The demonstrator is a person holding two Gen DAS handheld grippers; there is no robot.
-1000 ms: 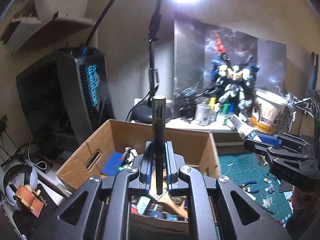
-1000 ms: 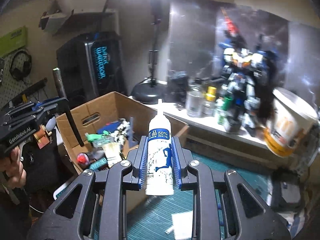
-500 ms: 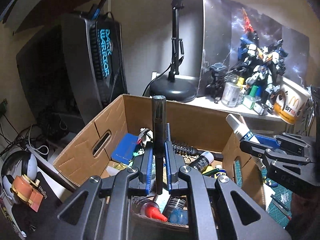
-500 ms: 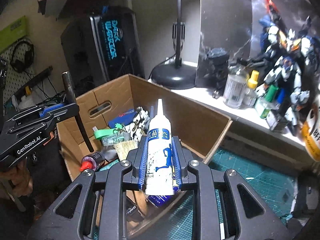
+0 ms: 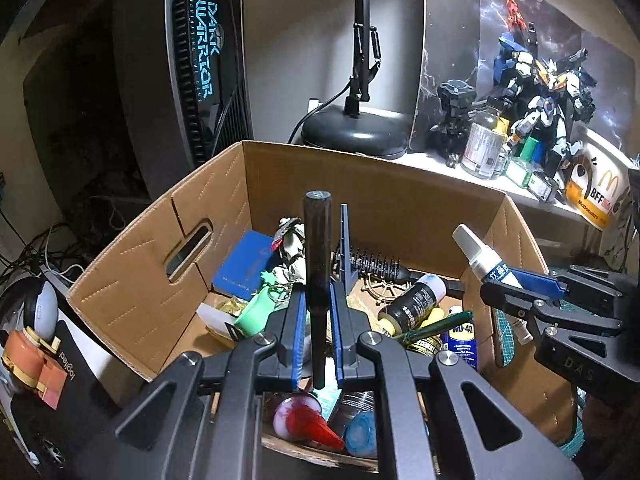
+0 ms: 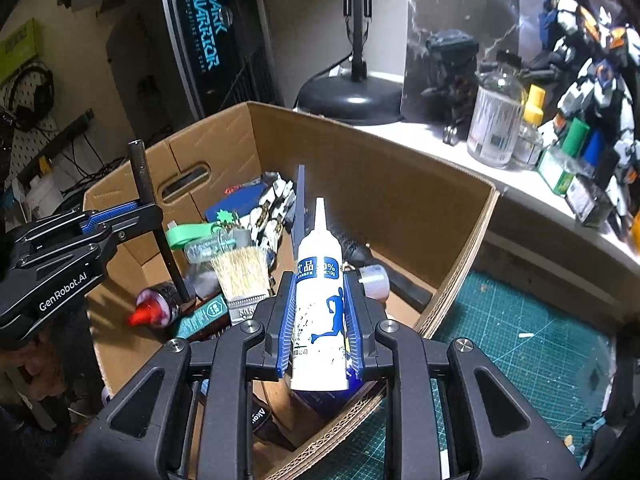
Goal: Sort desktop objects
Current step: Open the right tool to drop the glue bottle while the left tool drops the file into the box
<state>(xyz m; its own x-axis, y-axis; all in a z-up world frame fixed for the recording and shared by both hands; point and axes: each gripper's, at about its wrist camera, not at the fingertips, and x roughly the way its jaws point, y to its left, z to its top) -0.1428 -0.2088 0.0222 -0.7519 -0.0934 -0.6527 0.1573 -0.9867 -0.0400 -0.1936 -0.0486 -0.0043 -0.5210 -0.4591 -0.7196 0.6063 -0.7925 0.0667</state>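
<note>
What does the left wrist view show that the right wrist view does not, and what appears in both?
Only the left wrist view shows the WD-40 can and the round hairbrush in the cardboard box. Only the right wrist view shows the bristle paintbrush in the box and the green cutting mat beside it. Both show the box, the left gripper shut on a dark rod, and the right gripper shut on a white glue bottle.

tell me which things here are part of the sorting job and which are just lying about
Part of the job:
- black rod, clamped in the left gripper
- white glue bottle, clamped in the right gripper
- cardboard box, already holding clutter

Just lying about:
- lamp base
- robot model
- clear glass bottle
- green cutting mat
</note>
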